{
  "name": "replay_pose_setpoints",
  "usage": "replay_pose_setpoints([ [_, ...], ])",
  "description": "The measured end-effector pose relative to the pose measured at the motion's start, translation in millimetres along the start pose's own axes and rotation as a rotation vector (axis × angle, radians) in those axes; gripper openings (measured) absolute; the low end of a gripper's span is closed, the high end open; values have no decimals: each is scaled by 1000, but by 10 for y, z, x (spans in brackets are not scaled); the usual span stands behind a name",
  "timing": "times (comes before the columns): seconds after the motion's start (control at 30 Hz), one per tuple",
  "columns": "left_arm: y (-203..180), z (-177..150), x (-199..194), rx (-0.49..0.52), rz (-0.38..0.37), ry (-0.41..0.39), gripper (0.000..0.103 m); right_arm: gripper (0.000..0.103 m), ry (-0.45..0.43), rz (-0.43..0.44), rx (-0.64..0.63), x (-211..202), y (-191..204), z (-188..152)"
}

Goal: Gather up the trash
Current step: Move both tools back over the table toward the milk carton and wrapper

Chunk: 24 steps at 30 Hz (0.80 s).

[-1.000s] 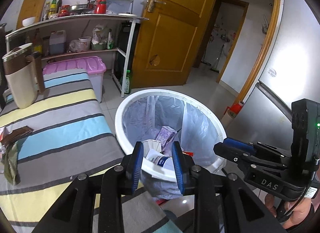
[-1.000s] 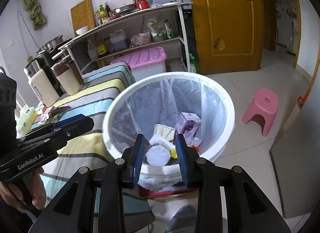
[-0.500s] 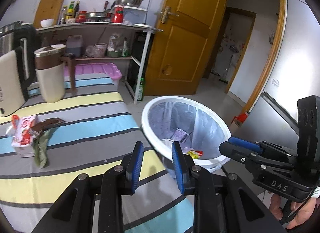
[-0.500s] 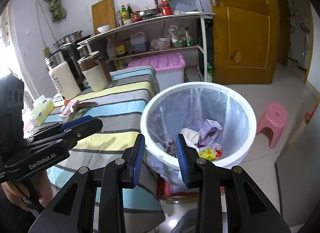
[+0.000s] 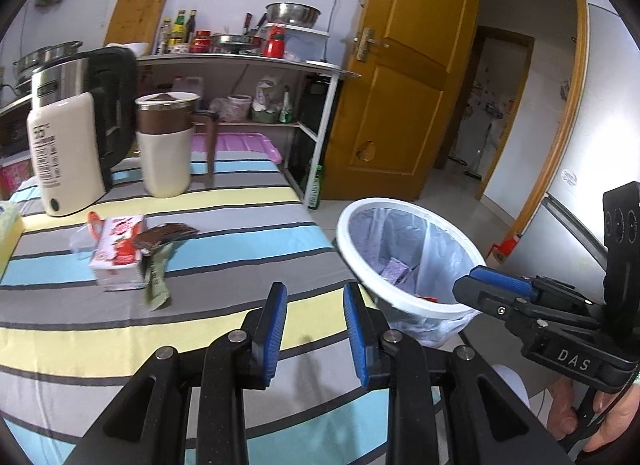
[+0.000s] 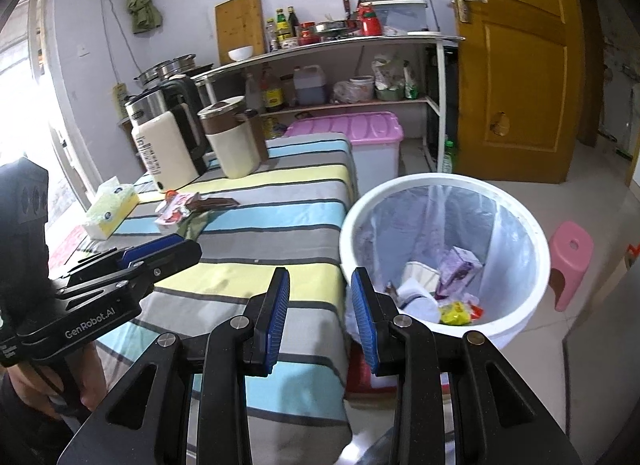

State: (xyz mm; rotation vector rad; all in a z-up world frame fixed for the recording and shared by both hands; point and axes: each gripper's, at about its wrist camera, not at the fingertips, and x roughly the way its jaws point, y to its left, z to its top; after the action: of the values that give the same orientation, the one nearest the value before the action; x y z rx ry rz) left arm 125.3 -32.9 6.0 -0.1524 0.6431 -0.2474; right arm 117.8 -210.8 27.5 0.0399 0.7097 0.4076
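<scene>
Both grippers empty; wrappers (image 5: 132,245) on striped table (image 5: 240,233) beside bin (image 6: 520,329)

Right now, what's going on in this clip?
A person holds a gripper in each hand over a striped table. The left gripper and right gripper both have their fingers apart with nothing between them. A lined white bin beside the table already holds wrappers and cartons. A red-and-white carton and some dark wrappers lie on the table, not yet collected.
</scene>
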Motion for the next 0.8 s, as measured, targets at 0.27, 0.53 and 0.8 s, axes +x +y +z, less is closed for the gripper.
replay_pose_setpoints([
  [0.27, 267, -89, -95, -39, 64, 2, 29, 33, 19, 44, -26, 117, 184, 7],
  [0.53, 558, -124, -165, -80, 124, -3, 29, 33, 42, 81, -53, 274, 352, 25],
  [0.8, 878, -48, -184, -115, 197, -10, 35, 33, 49, 106, -79, 423, 496, 112],
])
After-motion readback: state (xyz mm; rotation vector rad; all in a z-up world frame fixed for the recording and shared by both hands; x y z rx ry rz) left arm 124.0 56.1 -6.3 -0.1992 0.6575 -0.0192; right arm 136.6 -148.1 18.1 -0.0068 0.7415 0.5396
